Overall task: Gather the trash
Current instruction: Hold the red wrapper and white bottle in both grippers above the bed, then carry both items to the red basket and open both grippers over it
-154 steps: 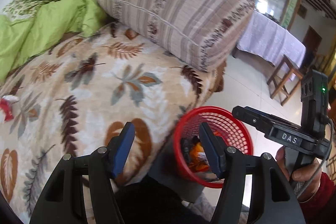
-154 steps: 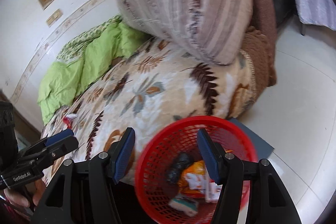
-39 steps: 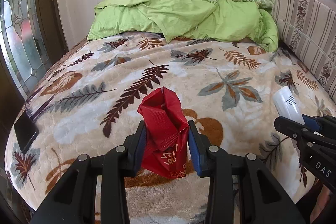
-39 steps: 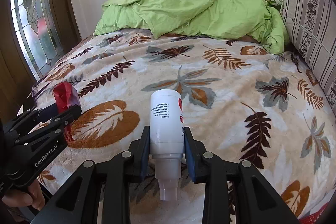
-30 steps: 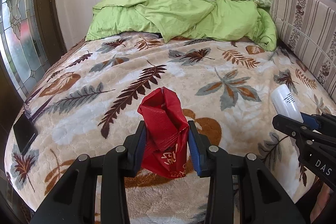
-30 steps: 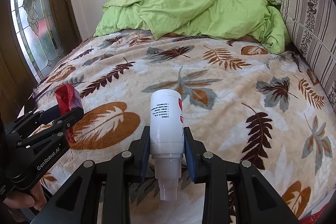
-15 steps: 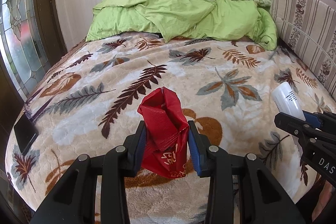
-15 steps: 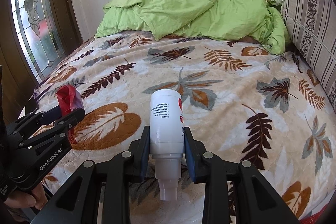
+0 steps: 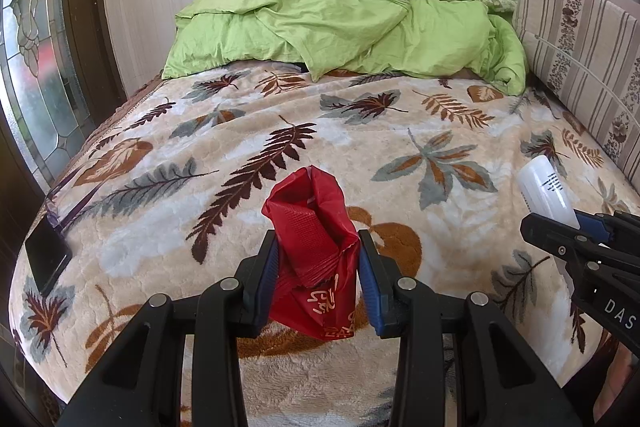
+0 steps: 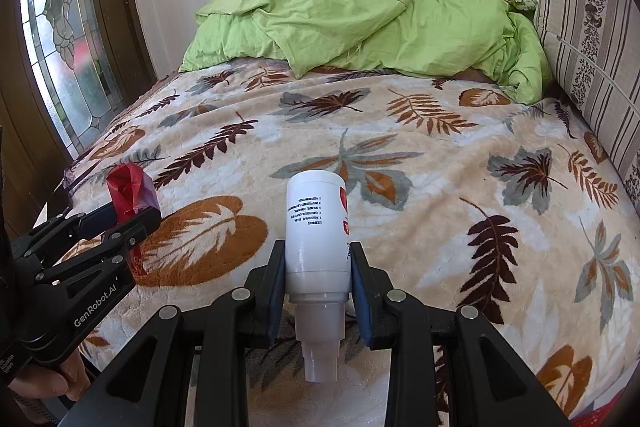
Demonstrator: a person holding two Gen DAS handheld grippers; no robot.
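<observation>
A crumpled red wrapper (image 9: 314, 255) with white print is pinched between the blue pads of my left gripper (image 9: 318, 281), held above the leaf-patterned blanket (image 9: 360, 147). My right gripper (image 10: 318, 287) is shut on a white plastic bottle (image 10: 316, 231), whose neck points back toward the camera. In the left wrist view the bottle (image 9: 546, 189) and the right gripper (image 9: 576, 227) show at the right edge. In the right wrist view the wrapper (image 10: 130, 189) and the left gripper (image 10: 116, 217) show at the left, with a hand (image 10: 48, 383) on the handle.
A bunched green duvet (image 9: 340, 23) lies at the head of the bed. A striped cushion (image 9: 584, 59) stands along the right side. A dark phone (image 9: 46, 259) lies at the blanket's left edge, beside a stained-glass window (image 10: 68, 39).
Five seconds ago both grippers hung open over a red basket by the bed's end. Now they face the bed, shut on the wrapper and the bottle. Nothing has moved in the last second.
</observation>
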